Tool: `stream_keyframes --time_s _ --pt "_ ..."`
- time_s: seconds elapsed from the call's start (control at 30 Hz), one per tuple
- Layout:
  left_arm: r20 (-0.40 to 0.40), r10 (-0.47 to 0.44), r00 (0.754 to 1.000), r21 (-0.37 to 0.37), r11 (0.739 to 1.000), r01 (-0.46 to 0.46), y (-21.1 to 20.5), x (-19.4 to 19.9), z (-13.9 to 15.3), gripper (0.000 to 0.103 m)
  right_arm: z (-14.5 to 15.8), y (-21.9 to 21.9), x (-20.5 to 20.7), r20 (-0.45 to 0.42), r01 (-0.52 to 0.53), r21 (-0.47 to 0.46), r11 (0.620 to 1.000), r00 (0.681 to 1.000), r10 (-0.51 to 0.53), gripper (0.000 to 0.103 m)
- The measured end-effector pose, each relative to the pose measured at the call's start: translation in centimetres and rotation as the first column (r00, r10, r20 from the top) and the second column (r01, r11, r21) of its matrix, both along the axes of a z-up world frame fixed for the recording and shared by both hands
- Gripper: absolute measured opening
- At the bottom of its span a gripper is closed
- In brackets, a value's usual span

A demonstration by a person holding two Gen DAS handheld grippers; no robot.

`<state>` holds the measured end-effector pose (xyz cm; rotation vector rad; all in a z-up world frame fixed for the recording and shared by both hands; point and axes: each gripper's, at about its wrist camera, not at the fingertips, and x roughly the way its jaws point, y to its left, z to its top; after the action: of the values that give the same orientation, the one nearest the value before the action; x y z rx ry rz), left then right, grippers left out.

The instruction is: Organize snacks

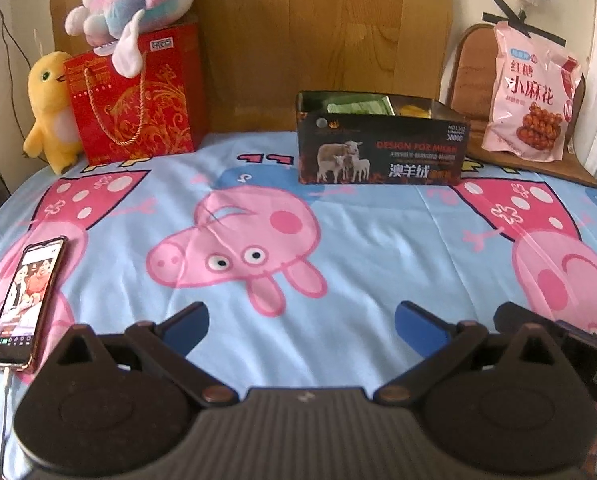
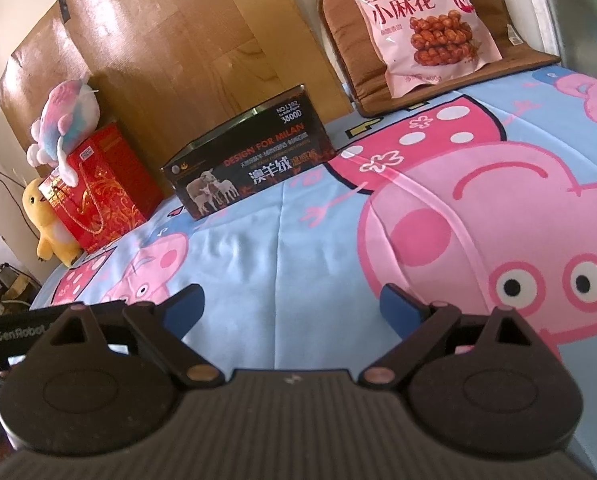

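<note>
A dark open-topped box (image 1: 382, 148) with sheep on its front stands at the back of the bed; green and yellow packets (image 1: 358, 105) show inside it. It also shows in the right wrist view (image 2: 250, 164). A pink snack bag (image 1: 532, 92) leans on a brown cushion at the back right, also in the right wrist view (image 2: 414, 24). My left gripper (image 1: 300, 326) is open and empty, low over the sheet, well short of the box. My right gripper (image 2: 292, 308) is open and empty, also over the sheet.
A phone (image 1: 28, 304) with a cable lies at the left on the cartoon-pig sheet (image 1: 338, 240). A red gift bag (image 1: 134, 96), a yellow plush (image 1: 50, 108) and a pastel plush (image 1: 134, 0) stand at the back left. A wooden board (image 1: 318, 40) backs the bed.
</note>
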<state>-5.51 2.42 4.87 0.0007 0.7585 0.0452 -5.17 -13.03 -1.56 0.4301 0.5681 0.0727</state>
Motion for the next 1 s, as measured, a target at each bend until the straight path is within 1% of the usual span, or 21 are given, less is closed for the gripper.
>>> stream_keyframes --time_s 0.13,0.2,0.4,0.57,0.73,0.93,1.0 --pt "-0.027 -0.007 1.000 -0.019 1.000 0.006 -0.4 0.3 -0.2 0.103 0.3 -0.1 -0.4 0.017 -0.001 -0.013 1.000 1.000 0.001 0.096" --pt "-0.040 -0.005 0.999 -0.017 1.000 0.004 -0.5 0.4 -0.3 0.103 0.4 -0.2 -0.5 0.022 -0.001 -0.020 1.000 1.000 0.001 0.096" --pt "-0.070 -0.006 0.998 -0.015 1.000 0.005 -0.9 0.6 -0.5 0.102 0.5 -0.7 -0.7 0.022 -0.005 0.003 1.000 1.000 0.005 0.096" --pt "-0.079 -0.012 0.997 -0.008 1.000 0.011 -1.2 0.6 -0.5 0.102 0.8 -0.7 -1.0 0.043 -0.008 0.001 1.000 0.999 0.008 0.096" --pt "-0.077 -0.022 0.997 0.003 1.000 0.022 -1.6 0.4 -0.5 0.102 0.6 -0.9 -1.2 0.042 -0.012 0.009 1.000 0.999 0.011 0.096" --pt "-0.067 -0.032 0.997 -0.016 0.999 0.031 -1.8 0.2 -0.2 0.102 0.9 -0.8 -1.4 0.056 -0.023 0.010 1.000 0.998 0.022 0.096" --pt "-0.064 -0.031 0.997 -0.011 0.999 0.030 -2.0 0.1 -0.2 0.102 1.0 -0.8 -1.5 0.064 -0.022 0.005 1.000 0.998 0.021 0.096"
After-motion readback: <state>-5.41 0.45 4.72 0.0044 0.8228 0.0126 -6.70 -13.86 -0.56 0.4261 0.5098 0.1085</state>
